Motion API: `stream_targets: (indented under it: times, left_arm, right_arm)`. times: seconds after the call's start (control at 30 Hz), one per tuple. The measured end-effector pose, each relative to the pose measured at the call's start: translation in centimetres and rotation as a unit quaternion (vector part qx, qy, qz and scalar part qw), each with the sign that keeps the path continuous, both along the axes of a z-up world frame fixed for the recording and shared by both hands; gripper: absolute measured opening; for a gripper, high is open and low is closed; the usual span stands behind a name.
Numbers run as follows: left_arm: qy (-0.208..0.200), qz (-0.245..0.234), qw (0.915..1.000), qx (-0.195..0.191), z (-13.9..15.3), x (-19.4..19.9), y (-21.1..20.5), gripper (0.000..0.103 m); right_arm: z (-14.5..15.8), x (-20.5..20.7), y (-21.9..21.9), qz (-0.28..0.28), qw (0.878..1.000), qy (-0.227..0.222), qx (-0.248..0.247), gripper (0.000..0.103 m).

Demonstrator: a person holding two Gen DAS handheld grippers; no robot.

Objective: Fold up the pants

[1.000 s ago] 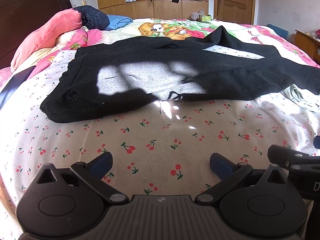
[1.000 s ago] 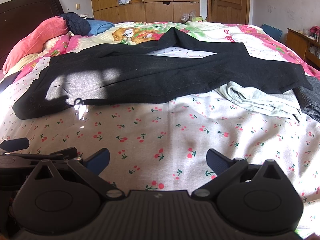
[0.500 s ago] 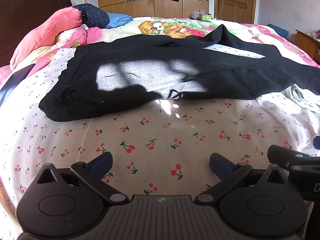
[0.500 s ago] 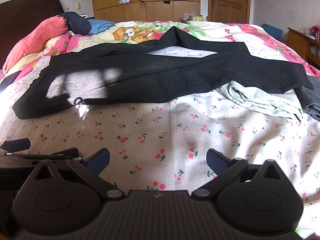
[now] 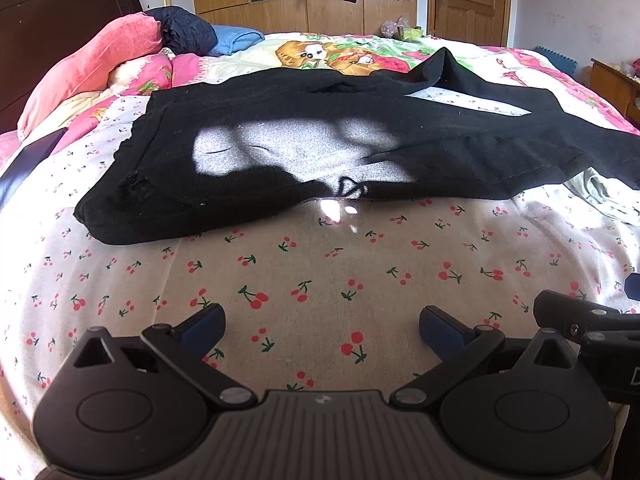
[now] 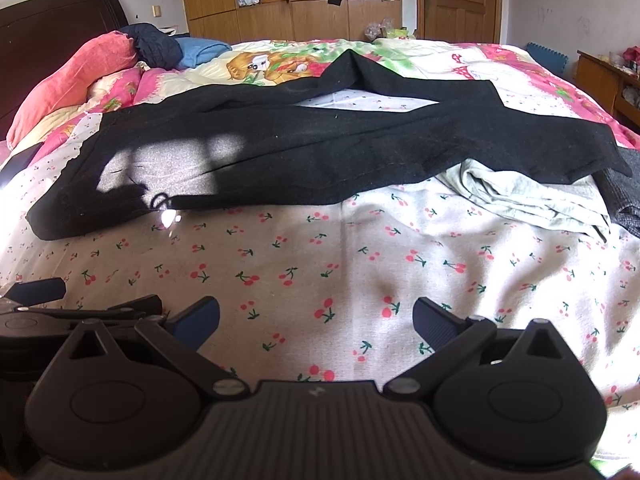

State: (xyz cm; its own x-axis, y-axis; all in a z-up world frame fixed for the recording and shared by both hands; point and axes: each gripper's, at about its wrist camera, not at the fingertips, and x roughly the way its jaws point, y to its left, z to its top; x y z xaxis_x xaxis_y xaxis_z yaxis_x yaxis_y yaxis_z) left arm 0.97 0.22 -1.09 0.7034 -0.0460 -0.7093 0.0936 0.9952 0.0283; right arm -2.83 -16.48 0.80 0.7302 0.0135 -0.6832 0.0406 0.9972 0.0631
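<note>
Right wrist view: black pants (image 6: 320,148) spread unfolded on bed (image 6: 360,272); both hand-held grippers (image 6: 316,320) (image 5: 322,330) released, short of pants; folding not started.

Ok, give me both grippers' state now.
Left gripper: open, holding nothing.
Right gripper: open, holding nothing.

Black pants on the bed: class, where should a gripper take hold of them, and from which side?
Likely the waistband corner of the black pants, approached from the near edge of the bed: it lies flat, thick-edged and closest to the open left gripper.
</note>
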Motion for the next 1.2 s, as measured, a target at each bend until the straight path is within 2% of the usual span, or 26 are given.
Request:
stream_targets:
  times: [0.23,0.33,0.43,0.5,0.6,0.73,0.8,0.87,0.9,0.97,1.03,1.1,1.2]
  left_arm:
    - [-0.026,-0.006,0.9996,0.0,1.8,0.7,1.7,0.103]
    - [-0.047,0.006,0.9987,0.018,2.9,1.8,4.0,0.103]
    - [-0.067,0.027,0.9959,0.054,3.6,3.4,7.6,0.103]
    - [-0.066,0.041,0.9942,0.074,3.5,4.9,10.1,0.103]
    - [-0.052,0.054,0.9927,0.095,2.6,7.4,13.8,0.103]
    - [-0.053,0.028,0.994,0.091,1.2,9.0,16.2,0.103]
    - [-0.044,0.007,0.9942,0.098,0.2,9.6,16.5,0.103]
    - [-0.026,-0.019,0.9938,0.106,-0.9,10.2,16.6,0.095]
    - [-0.026,-0.027,0.9934,0.108,-1.1,10.2,16.7,0.095]
    - [-0.029,-0.036,0.9935,0.104,-0.9,10.5,17.2,0.086]
    - [-0.026,-0.033,0.9947,0.094,-0.2,11.0,18.1,0.062]
    - [-0.016,-0.041,0.9969,0.066,0.1,11.7,19.2,0.059]
    - [-0.014,-0.065,0.9953,0.07,-0.8,12.2,19.4,0.058]
  right_arm:
    - [1.8,1.4,1.1,0.033,0.999,-0.022,0.005,0.102]
    - [2.4,3.3,2.8,0.072,0.997,-0.03,0.003,0.102]
    - [2.7,5.5,5.7,0.129,0.991,-0.04,-0.013,0.099]
    - [2.6,6.9,7.9,0.169,0.984,-0.045,-0.028,0.093]
    - [2.0,9.1,12.0,0.241,0.969,-0.042,-0.038,0.091]
    - [0.3,11.5,16.8,0.319,0.944,-0.041,-0.073,0.09]
    - [-0.6,12.6,18.6,0.34,0.936,-0.029,-0.085,0.077]
    - [-1.5,13.5,19.8,0.353,0.931,-0.015,-0.096,0.066]
    - [-1.9,13.8,20.2,0.356,0.928,-0.013,-0.106,0.065]
    - [-1.8,14.0,20.4,0.362,0.925,-0.016,-0.113,0.063]
    - [-1.4,14.1,20.1,0.37,0.923,-0.015,-0.11,0.055]
    - [-1.2,14.3,20.2,0.376,0.919,-0.01,-0.114,0.053]
    - [-1.6,14.5,21.1,0.382,0.914,-0.012,-0.139,0.054]
